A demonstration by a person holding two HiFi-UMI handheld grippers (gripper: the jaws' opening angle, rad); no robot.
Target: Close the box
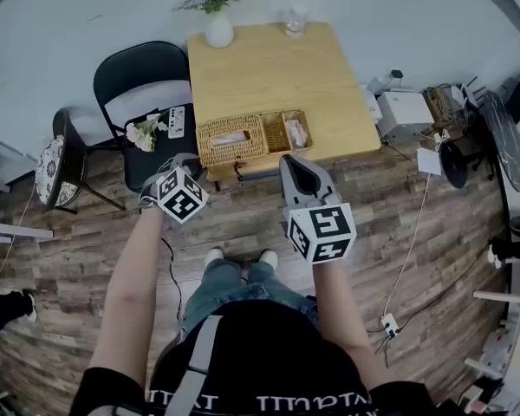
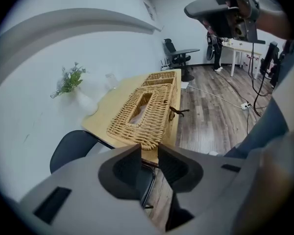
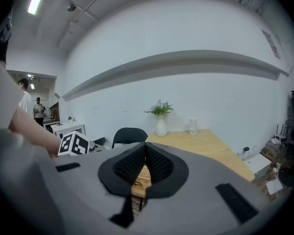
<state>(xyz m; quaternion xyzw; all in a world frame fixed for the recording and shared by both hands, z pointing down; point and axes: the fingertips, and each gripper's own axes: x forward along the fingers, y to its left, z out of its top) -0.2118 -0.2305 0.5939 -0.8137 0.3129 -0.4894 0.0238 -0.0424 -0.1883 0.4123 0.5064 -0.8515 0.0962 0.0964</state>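
A woven wicker box (image 1: 234, 139) lies along the near edge of the wooden table (image 1: 269, 72). Its long lid (image 2: 142, 114) lies flat, with a slot that shows tissue. A smaller open compartment (image 1: 288, 132) adjoins it on the right. A dark latch (image 2: 179, 111) sticks out from its front side. My left gripper (image 1: 187, 163) hovers off the table's near left corner, its jaws (image 2: 149, 148) a small gap apart with nothing between them. My right gripper (image 1: 289, 160) floats just in front of the box; its jaws (image 3: 145, 146) meet at the tips and hold nothing.
A black folding chair (image 1: 143, 85) stands left of the table, with flowers and a remote on its seat. A white vase (image 1: 218, 31) and a glass (image 1: 295, 21) stand at the table's far edge. A round stool (image 1: 56, 167) is at far left. A white device (image 1: 403, 111) and cables lie on the floor at right.
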